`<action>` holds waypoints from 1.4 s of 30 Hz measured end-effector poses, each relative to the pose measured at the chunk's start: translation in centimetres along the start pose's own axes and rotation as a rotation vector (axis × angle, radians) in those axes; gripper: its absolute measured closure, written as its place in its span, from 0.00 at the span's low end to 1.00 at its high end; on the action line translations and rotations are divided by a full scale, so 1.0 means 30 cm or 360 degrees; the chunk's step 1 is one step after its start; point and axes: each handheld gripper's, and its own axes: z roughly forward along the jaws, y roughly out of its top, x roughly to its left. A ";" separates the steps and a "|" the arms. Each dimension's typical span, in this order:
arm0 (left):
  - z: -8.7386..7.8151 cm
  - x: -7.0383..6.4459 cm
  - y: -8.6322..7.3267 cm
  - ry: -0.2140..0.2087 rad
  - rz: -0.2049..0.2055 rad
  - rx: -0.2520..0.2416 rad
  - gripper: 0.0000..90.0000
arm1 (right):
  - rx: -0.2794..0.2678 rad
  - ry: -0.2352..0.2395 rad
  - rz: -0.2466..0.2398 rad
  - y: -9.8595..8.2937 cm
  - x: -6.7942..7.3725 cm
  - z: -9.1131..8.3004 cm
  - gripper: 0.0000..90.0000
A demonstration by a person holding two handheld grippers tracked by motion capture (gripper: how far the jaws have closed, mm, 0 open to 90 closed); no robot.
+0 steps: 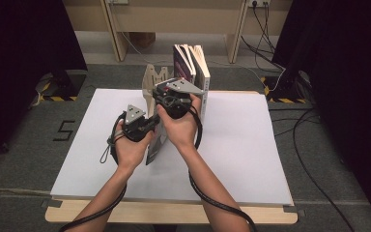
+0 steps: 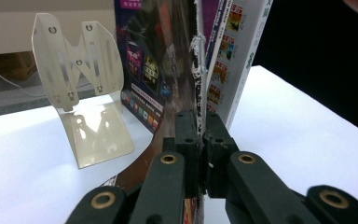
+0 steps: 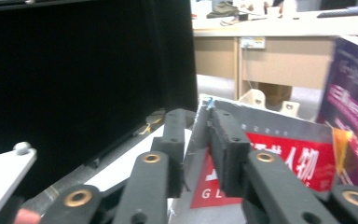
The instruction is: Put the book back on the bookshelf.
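A thin book (image 1: 155, 145) stands tilted on the white board (image 1: 241, 145), held between both hands. My left gripper (image 1: 142, 126) is shut on its worn edge (image 2: 196, 70), low down. At the top corner my right gripper (image 1: 171, 104) is shut on the same book, whose grey and red cover (image 3: 279, 158) fills the space beyond those jaws (image 3: 199, 126). In the left gripper view the jaws (image 2: 200, 123) meet tight on the book. Behind it, several books (image 1: 193, 67) stand upright next to a cream metal bookend (image 1: 150, 79), which also stands at the left (image 2: 77, 65).
The board lies on a wooden table (image 1: 174, 212) over grey carpet. A wooden desk frame (image 1: 174, 19) is behind it, black curtains (image 1: 24, 48) hang at both sides, and cables (image 1: 309, 145) trail on the floor at the right. A purple book (image 3: 349, 102) stands near the right gripper.
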 end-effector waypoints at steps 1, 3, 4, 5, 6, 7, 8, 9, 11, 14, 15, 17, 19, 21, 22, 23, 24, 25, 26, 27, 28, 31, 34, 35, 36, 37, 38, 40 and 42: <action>-0.001 0.005 -0.002 -0.0008 -0.0001 -0.0009 0.96 | -0.0006 0.0019 -0.0015 0.001 0.001 -0.004 0.80; -0.005 0.014 -0.005 -0.0017 -0.0005 -0.0013 0.96 | -0.0060 0.0073 -0.0026 0.010 -0.004 -0.039 0.75; -0.008 0.019 -0.007 -0.0018 -0.0017 -0.0033 0.96 | -0.0083 0.0073 -0.0025 0.013 -0.010 -0.056 0.73; -0.011 0.021 -0.007 -0.0023 -0.0022 -0.0045 0.96 | -0.0112 0.0081 -0.0018 0.014 -0.021 -0.076 0.72; -0.015 0.023 -0.007 -0.0026 -0.0025 -0.0055 0.96 | -0.0142 0.0076 0.0005 0.013 -0.034 -0.099 0.71; -0.015 0.023 -0.007 -0.0026 -0.0025 -0.0055 0.96 | -0.0171 0.0059 0.0011 0.011 -0.052 -0.121 0.69; -0.022 0.028 -0.005 -0.0025 -0.0040 -0.0082 0.96 | -0.0184 0.0036 0.0018 0.007 -0.070 -0.145 0.68; -0.022 0.028 -0.005 -0.0025 -0.0040 -0.0082 0.96 | -0.0184 0.0036 0.0018 0.007 -0.070 -0.145 0.68; -0.028 0.036 0.001 -0.0024 -0.0041 -0.0096 0.96 | -0.0206 -0.0015 0.0044 -0.017 -0.137 -0.210 0.67; -0.035 0.047 0.010 -0.0016 -0.0053 -0.0125 0.96 | -0.0150 -0.0048 0.0057 -0.059 -0.200 -0.261 0.66; -0.041 0.053 0.017 -0.0012 -0.0054 -0.0139 0.96 | -0.0127 -0.0048 0.0059 -0.077 -0.219 -0.273 0.65; -0.042 0.054 0.021 -0.0005 -0.0058 -0.0154 0.96 | -0.0097 -0.0072 0.0052 -0.096 -0.237 -0.283 0.64; -0.048 0.061 0.031 0.0007 -0.0056 -0.0179 0.96 | -0.0037 -0.0098 0.0052 -0.162 -0.283 -0.305 0.62; -0.049 0.064 0.035 0.0009 -0.0058 -0.0185 0.96 | -0.0023 -0.0098 0.0051 -0.187 -0.295 -0.309 0.61; -0.053 0.072 0.042 0.0022 -0.0070 -0.0199 0.96 | 0.0027 -0.0098 0.0044 -0.242 -0.312 -0.317 0.60; -0.053 0.072 0.042 0.0022 -0.0070 -0.0199 0.96 | 0.0058 -0.0103 0.0043 -0.271 -0.317 -0.321 0.59; -0.054 0.079 0.050 0.0028 -0.0071 -0.0216 0.96 | 0.0083 -0.0105 0.0024 -0.302 -0.324 -0.325 0.59; -0.053 0.082 0.054 0.0033 -0.0076 -0.0230 0.96 | 0.0108 -0.0110 0.0014 -0.333 -0.332 -0.330 0.59; -0.052 0.086 0.058 0.0037 -0.0077 -0.0237 0.96 | 0.0131 -0.0122 0.0014 -0.366 -0.341 -0.335 0.58; -0.052 0.086 0.058 0.0037 -0.0077 -0.0237 0.96 | 0.0131 -0.0122 0.0014 -0.366 -0.341 -0.335 0.58; -0.052 0.091 0.067 0.0045 -0.0084 -0.0251 0.96 | 0.0168 -0.0144 0.0038 -0.430 -0.364 -0.349 0.58; -0.052 0.094 0.076 0.0051 -0.0090 -0.0265 0.96 | 0.0203 -0.0195 0.0118 -0.512 -0.399 -0.377 0.59; -0.055 0.099 0.088 0.0058 -0.0088 -0.0285 0.96 | 0.0226 -0.0224 0.0169 -0.557 -0.415 -0.394 0.60; -0.056 0.102 0.096 0.0061 -0.0091 -0.0296 0.96 | 0.0221 -0.0244 0.0196 -0.594 -0.428 -0.403 0.60; -0.056 0.102 0.096 0.0061 -0.0091 -0.0296 0.96 | 0.0221 -0.0244 0.0196 -0.594 -0.428 -0.403 0.60; -0.057 0.103 0.098 0.0062 -0.0091 -0.0299 0.96 | 0.0221 -0.0251 0.0203 -0.611 -0.434 -0.406 0.60; -0.056 0.105 0.103 0.0065 -0.0096 -0.0308 0.96 | 0.0231 -0.0265 0.0219 -0.640 -0.438 -0.406 0.60; -0.055 0.108 0.107 0.0076 -0.0101 -0.0316 0.96 | 0.0252 -0.0263 0.0191 -0.661 -0.443 -0.404 0.60; -0.053 0.111 0.111 0.0078 -0.0105 -0.0320 0.96 | 0.0236 -0.0265 0.0201 -0.677 -0.447 -0.403 0.60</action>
